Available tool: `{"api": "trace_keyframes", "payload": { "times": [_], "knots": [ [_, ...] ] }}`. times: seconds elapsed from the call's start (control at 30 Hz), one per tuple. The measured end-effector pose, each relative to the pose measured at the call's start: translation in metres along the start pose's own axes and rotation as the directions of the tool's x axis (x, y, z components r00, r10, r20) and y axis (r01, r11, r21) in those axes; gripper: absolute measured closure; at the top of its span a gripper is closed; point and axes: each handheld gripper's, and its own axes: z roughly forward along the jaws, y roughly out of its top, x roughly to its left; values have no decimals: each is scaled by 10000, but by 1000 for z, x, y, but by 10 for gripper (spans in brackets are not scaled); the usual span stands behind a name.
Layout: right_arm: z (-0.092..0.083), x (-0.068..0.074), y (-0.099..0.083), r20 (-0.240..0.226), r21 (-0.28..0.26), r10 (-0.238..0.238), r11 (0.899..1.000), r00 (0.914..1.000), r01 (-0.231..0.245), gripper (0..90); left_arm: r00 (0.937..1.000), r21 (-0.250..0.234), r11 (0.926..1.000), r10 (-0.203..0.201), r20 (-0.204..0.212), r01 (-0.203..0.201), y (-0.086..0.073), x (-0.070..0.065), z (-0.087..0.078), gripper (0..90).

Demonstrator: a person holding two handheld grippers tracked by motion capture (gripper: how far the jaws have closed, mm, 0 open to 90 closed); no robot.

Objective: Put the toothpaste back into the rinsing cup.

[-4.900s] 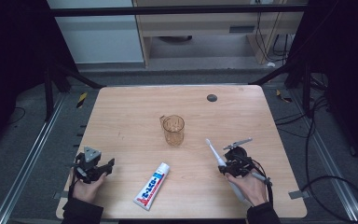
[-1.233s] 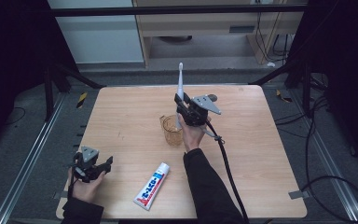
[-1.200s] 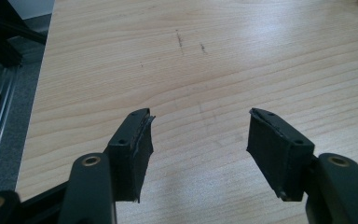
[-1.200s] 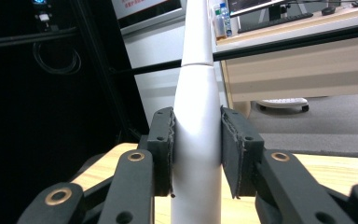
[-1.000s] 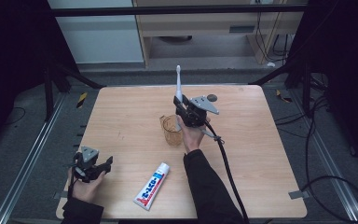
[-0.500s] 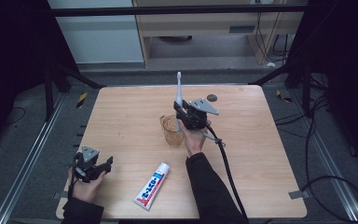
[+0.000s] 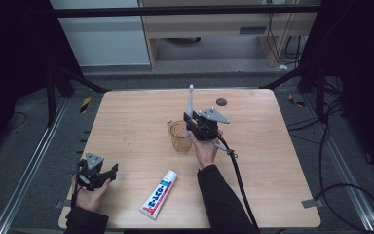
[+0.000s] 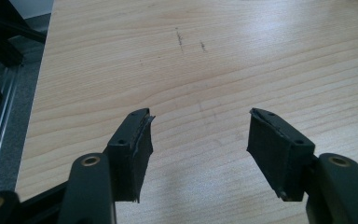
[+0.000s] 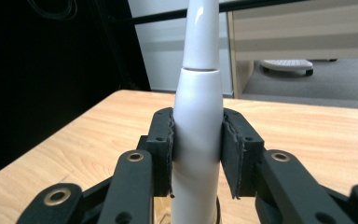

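Right tongs (image 7: 193,123) clamped on the white toothbrush (image 7: 190,105), held upright, cup (image 7: 179,136) just below them. Left tongs (image 8: 198,140) apart, nothing between, over bare tabletop (image 7: 126,122).

Right gripper (image 7: 193,123) clamped (upright); left gripper (image 7: 108,171) agape.

Black tongs (image 7: 193,122), brass-ringed screws, grey three-cornered top plate, trailing black cable, dark sleeves.

The high view looks forward and down from above the near edge of the pale wooden bench (image 7: 126,117), taking in its whole top. Each claw view rides low and close, one facing down onto bare bench wood, the other level across the shared benchtop.
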Motion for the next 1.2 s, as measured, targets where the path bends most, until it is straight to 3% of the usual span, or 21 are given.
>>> {"api": "trace_keyframes", "payload": {
  "times": [0.4,0.7,1.2],
  "knots": [
    [-3,-2,-13,-83,551,-215,9982,9997,219,667,10000,1,10000,-4,9,4,0,0,0,386],
    [-5,0,-16,-155,741,-635,9952,9979,645,666,10000,3,10000,-8,7,8,0,0,0,385],
    [-8,-2,-21,-285,995,-853,9912,9959,878,660,10000,19,10000,-11,19,11,0,0,0,384]
  ]
}}
